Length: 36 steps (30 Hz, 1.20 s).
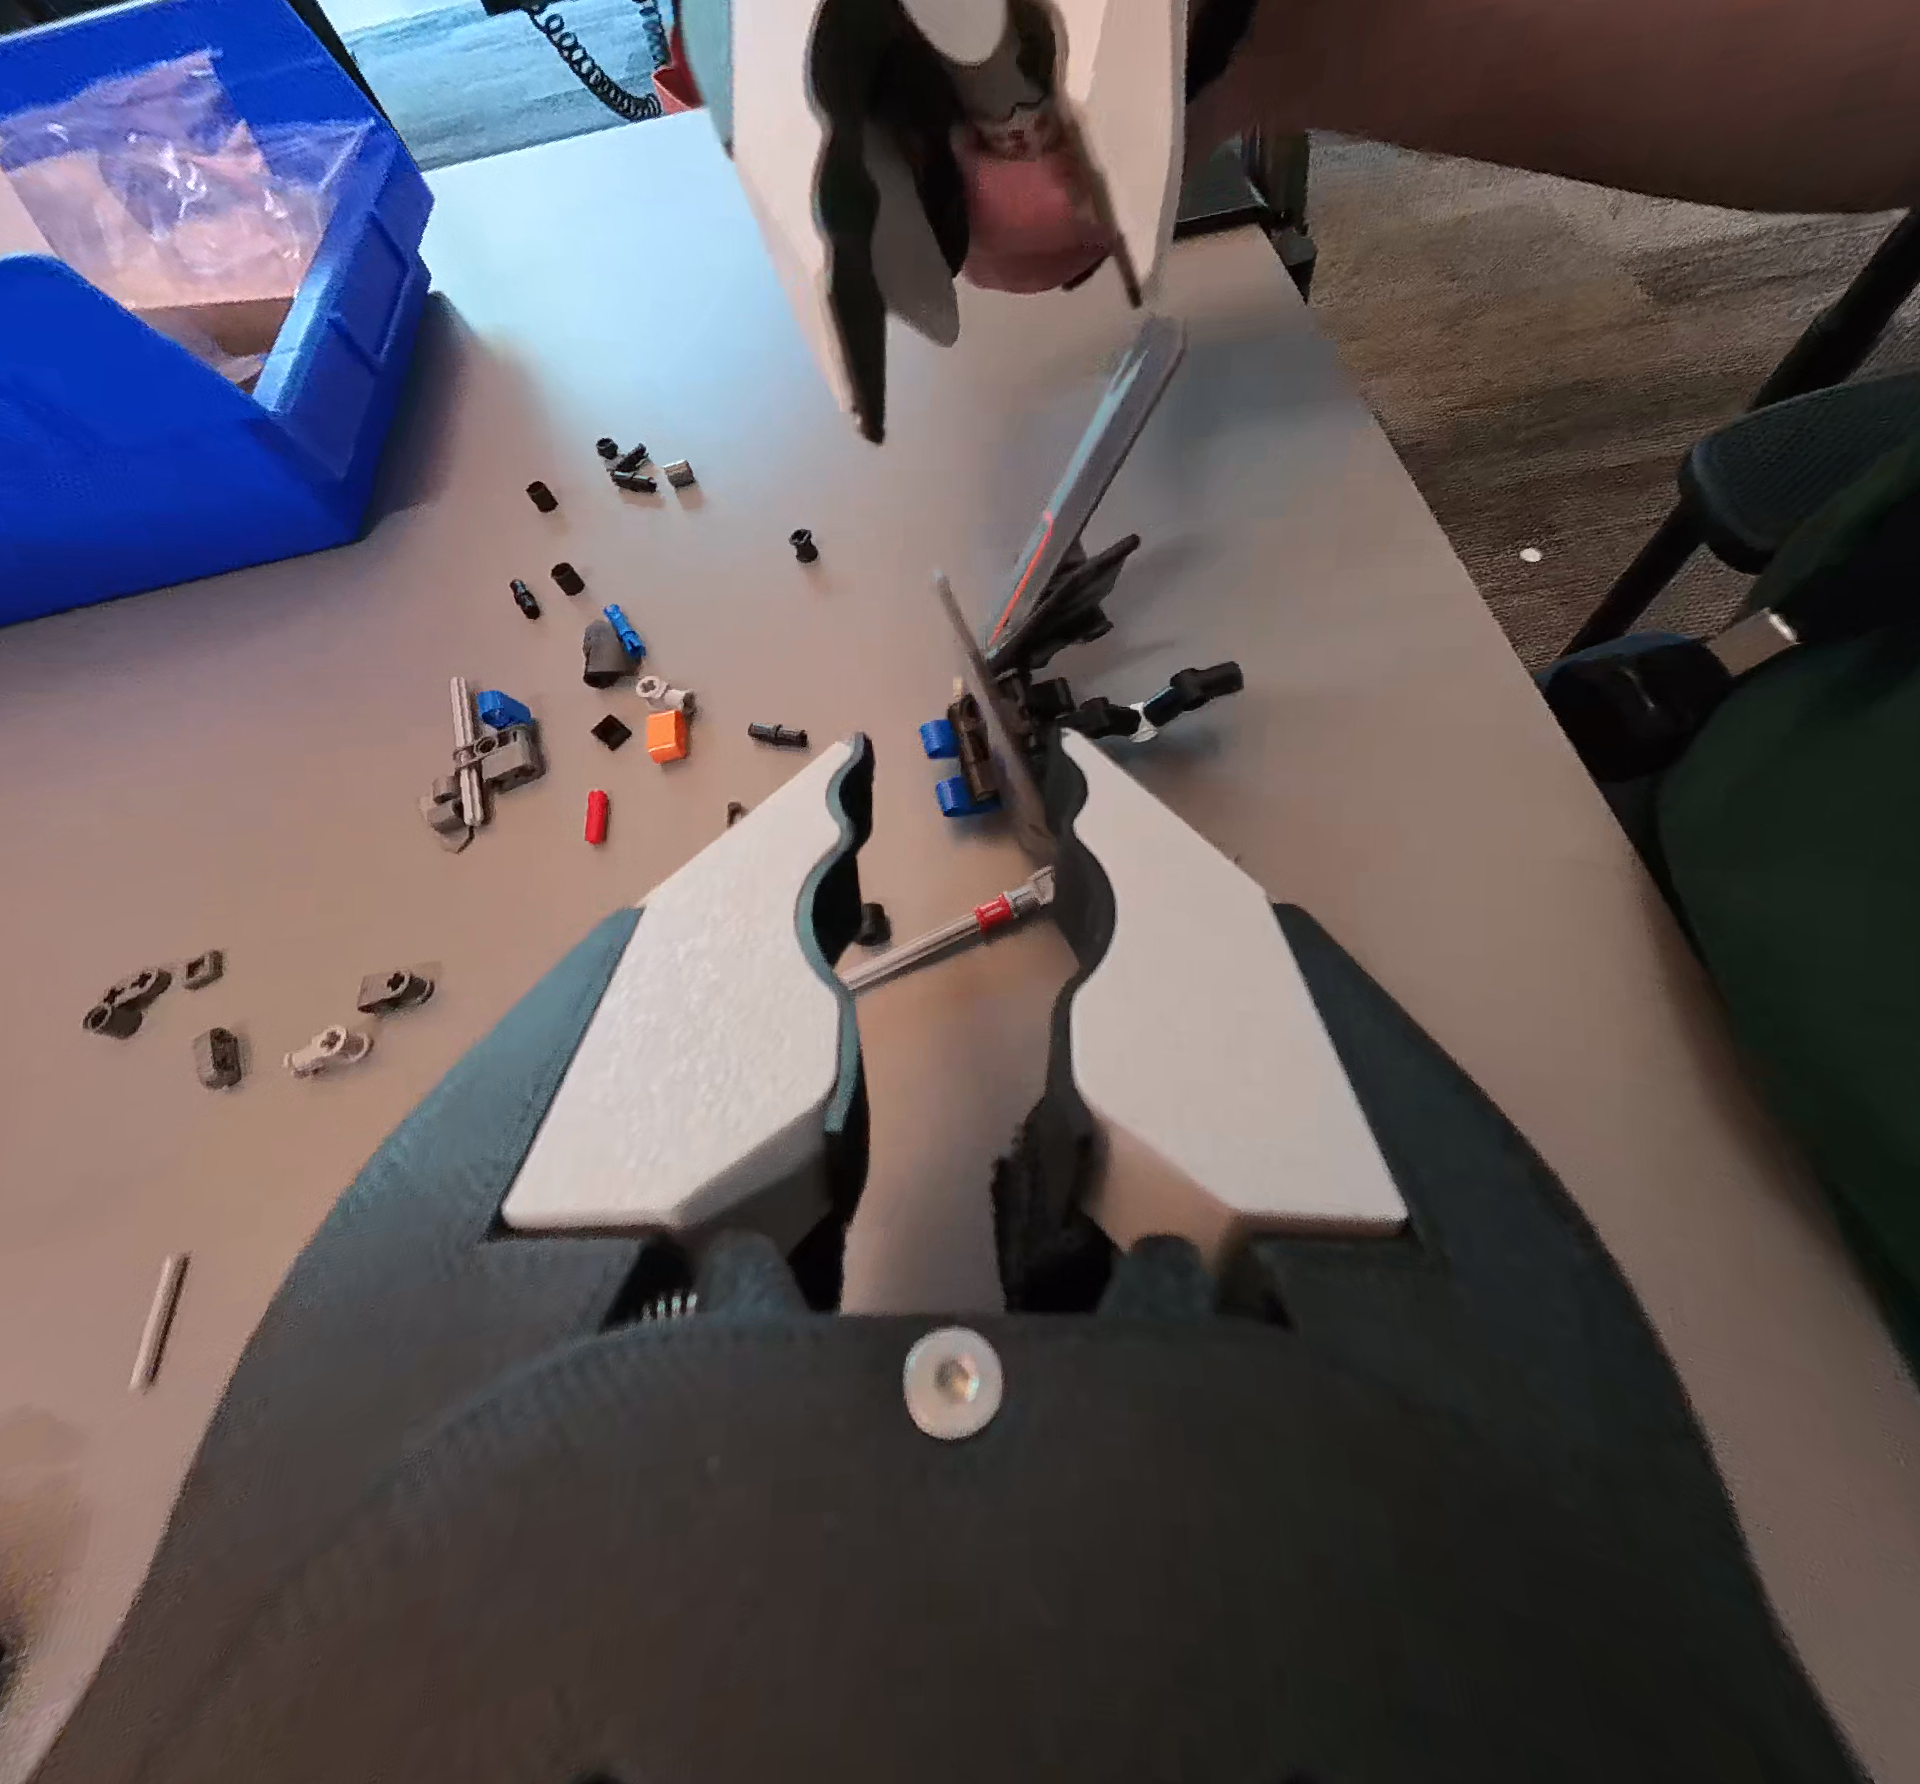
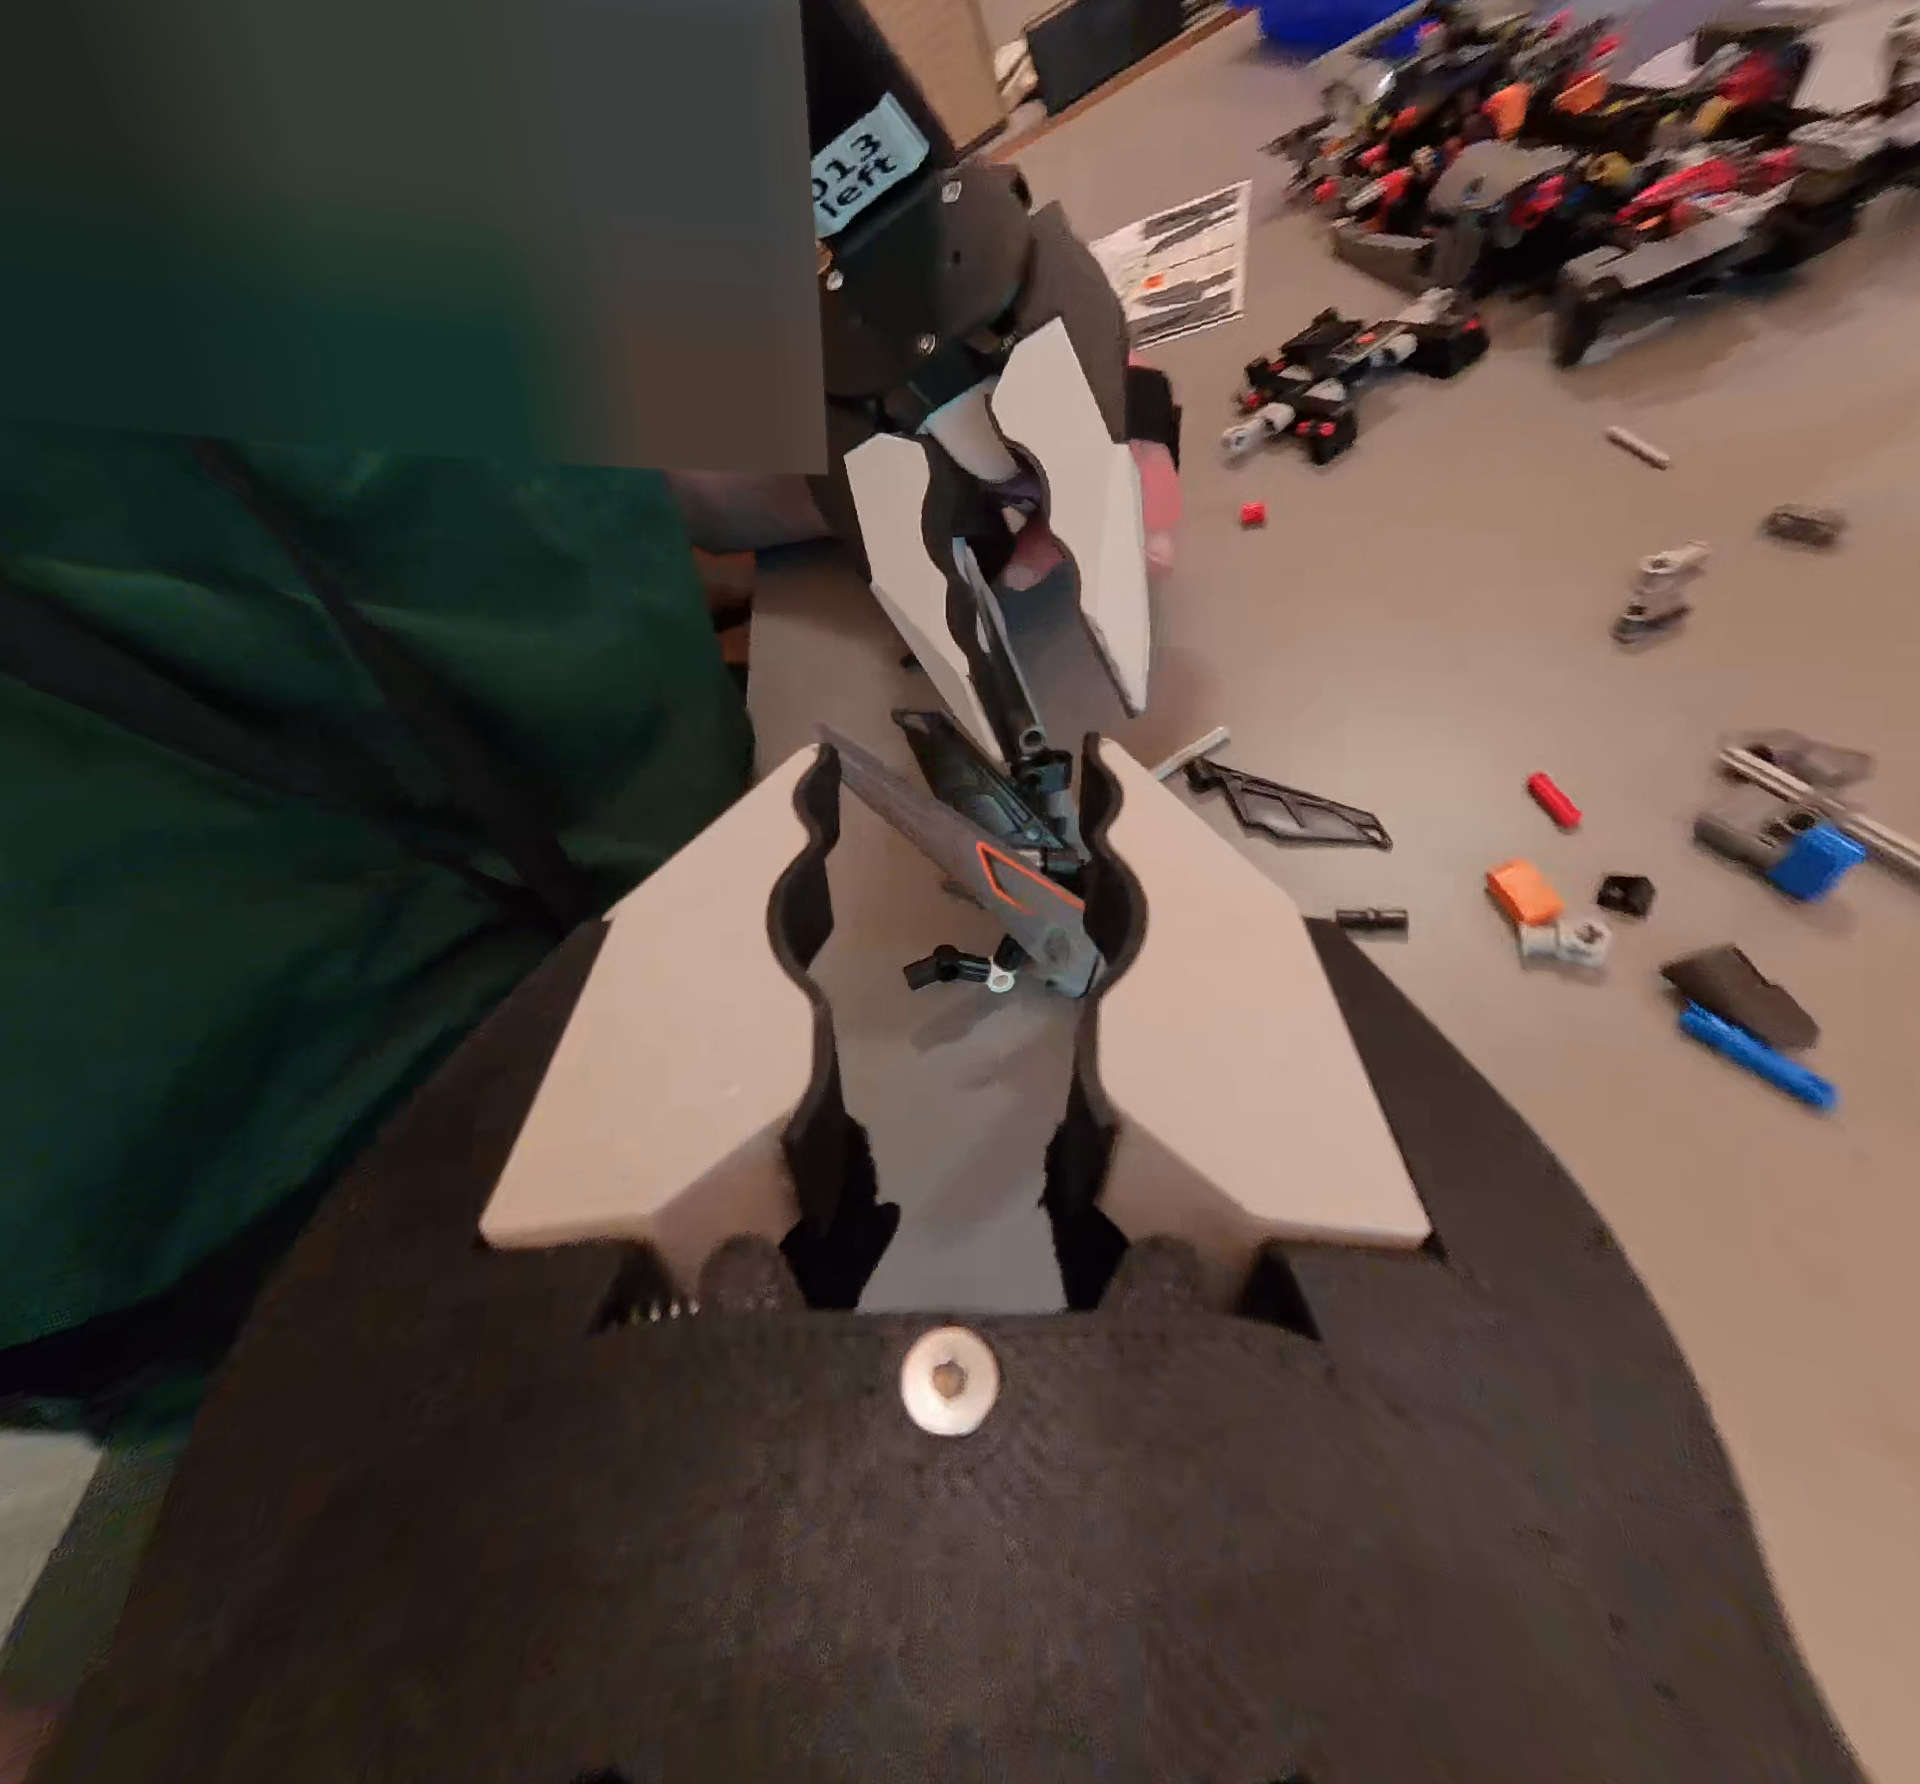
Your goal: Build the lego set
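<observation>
A grey and black lego panel assembly (image 1: 1039, 591) with an orange line and two blue pins stands tilted on the table (image 1: 727, 280). My left gripper (image 1: 966, 758) is open. The assembly leans on its right finger (image 1: 1101, 861), and the left finger stands apart from it. In the right wrist view the assembly (image 2: 935, 830) lies between the fingers of my right gripper (image 2: 956, 758), which is open. It touches only the right finger (image 2: 1107, 861). The left gripper (image 2: 1055, 695) shows beyond it. The right gripper (image 1: 1003, 363) hangs open above the assembly in the left wrist view.
A grey axle with a red bush (image 1: 987, 913) lies under my left fingers. Several small loose parts, among them an orange piece (image 1: 667, 735), are scattered to the left. A blue bin (image 1: 187, 332) stands at far left. A large built model (image 2: 1610, 155), an instruction sheet (image 2: 1184, 264) and a black panel (image 2: 1288, 804) lie nearby. Left tips to right tips: about 6 cm. The orange piece (image 1: 667, 735) sits 10 cm or so from the ends of my left fingers. The right camera catches it too, in the right wrist view (image 2: 1511, 884).
</observation>
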Motion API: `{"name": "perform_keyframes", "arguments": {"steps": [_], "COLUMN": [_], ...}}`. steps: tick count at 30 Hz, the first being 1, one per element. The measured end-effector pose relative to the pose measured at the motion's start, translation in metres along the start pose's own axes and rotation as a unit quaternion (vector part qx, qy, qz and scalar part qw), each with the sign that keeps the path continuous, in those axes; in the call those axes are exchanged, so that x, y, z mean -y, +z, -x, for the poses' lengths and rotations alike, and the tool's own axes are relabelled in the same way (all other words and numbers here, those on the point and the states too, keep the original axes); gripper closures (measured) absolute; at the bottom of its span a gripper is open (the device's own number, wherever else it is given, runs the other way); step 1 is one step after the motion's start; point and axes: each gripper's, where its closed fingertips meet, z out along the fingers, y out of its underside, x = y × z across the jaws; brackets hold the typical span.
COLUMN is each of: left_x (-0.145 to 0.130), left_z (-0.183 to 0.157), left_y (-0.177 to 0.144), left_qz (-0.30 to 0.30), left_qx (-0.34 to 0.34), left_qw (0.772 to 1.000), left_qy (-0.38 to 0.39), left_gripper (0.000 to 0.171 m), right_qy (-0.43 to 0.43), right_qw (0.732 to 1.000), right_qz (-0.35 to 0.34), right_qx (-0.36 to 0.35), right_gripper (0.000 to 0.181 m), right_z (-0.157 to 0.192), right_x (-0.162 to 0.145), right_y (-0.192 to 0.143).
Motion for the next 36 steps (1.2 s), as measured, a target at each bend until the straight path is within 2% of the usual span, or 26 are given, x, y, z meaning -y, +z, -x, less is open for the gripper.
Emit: {"name": "perform_keyframes", "arguments": {"steps": [3,6,13,23,36], "left_x": [0.000,0.000,0.001,0.002,0.001], "left_z": [-0.001,-0.001,-0.003,-0.002,-0.001], "left_y": [-0.001,-0.003,-0.003,-0.003,-0.003], "left_qz": [0.000,-0.004,-0.012,-0.012,-0.013], "left_qx": [-0.002,-0.005,-0.022,-0.022,-0.022], "left_qw": [1.000,1.000,1.000,1.000,1.000], "left_qy": [0.005,0.004,-0.001,0.006,0.002], "left_gripper": [0.149,0.157,0.165,0.166,0.166], "right_qy": [0.018,0.018,0.031,0.032,0.027], "right_qw": [0.997,0.994,0.988,0.987,0.988], "right_qz": [0.047,0.070,0.077,0.078,0.067], "right_qx": [0.053,0.081,0.134,0.139,0.134], "right_gripper": [0.126,0.124,0.122,0.116,0.120], "right_z": [-0.004,-0.005,0.003,0.001,-0.001], "right_x": [-0.010,-0.017,-0.021,-0.022,-0.023], "right_y": [0.015,0.027,0.033,0.036,0.038]}}
